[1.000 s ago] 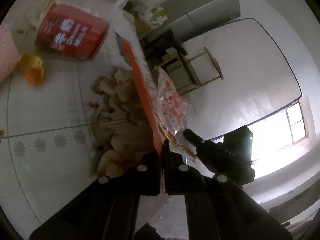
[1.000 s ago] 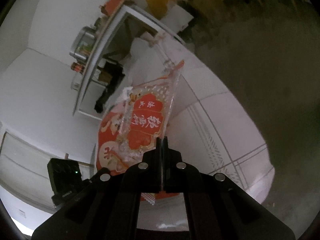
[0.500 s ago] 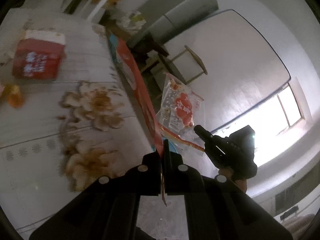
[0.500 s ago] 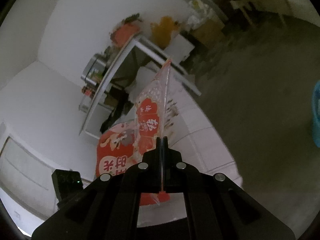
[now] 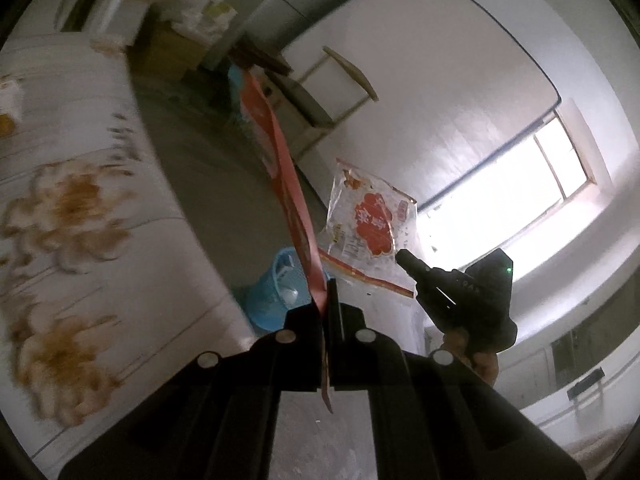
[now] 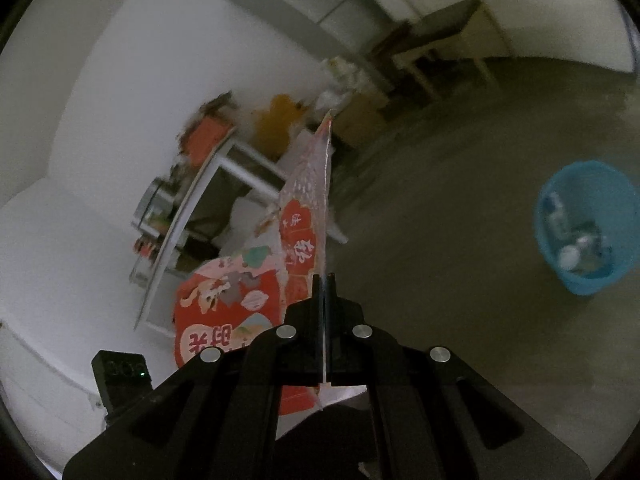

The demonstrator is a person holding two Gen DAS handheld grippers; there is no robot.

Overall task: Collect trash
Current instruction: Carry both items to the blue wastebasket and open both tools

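My left gripper [image 5: 326, 284] is shut on the edge of a flat red snack bag [image 5: 288, 184], seen edge-on and sticking up in the air. The right gripper [image 6: 324, 280] is shut on a clear wrapper with red print [image 6: 308, 216], also held off the table. In the left wrist view that clear wrapper [image 5: 368, 224] hangs from the right gripper [image 5: 402, 256], with a hand below it. The red snack bag [image 6: 224, 320] shows flat in the right wrist view, left of my fingers. A blue waste basket [image 6: 584, 224] with trash inside stands on the floor; it also shows behind the left fingers [image 5: 272, 292].
A table with a white flowered cloth [image 5: 80, 208] lies at the left. A wooden chair [image 5: 336, 92], a grey refrigerator [image 5: 288, 12] and cardboard boxes stand along the far wall. A white shelf rack [image 6: 192, 216] carries tins and jars. The floor is grey concrete [image 6: 440, 200].
Both grippers have swung away from the table with their wrappers, rising a little. The red tin and the table top slid out of the left view; the blue basket came into both views.
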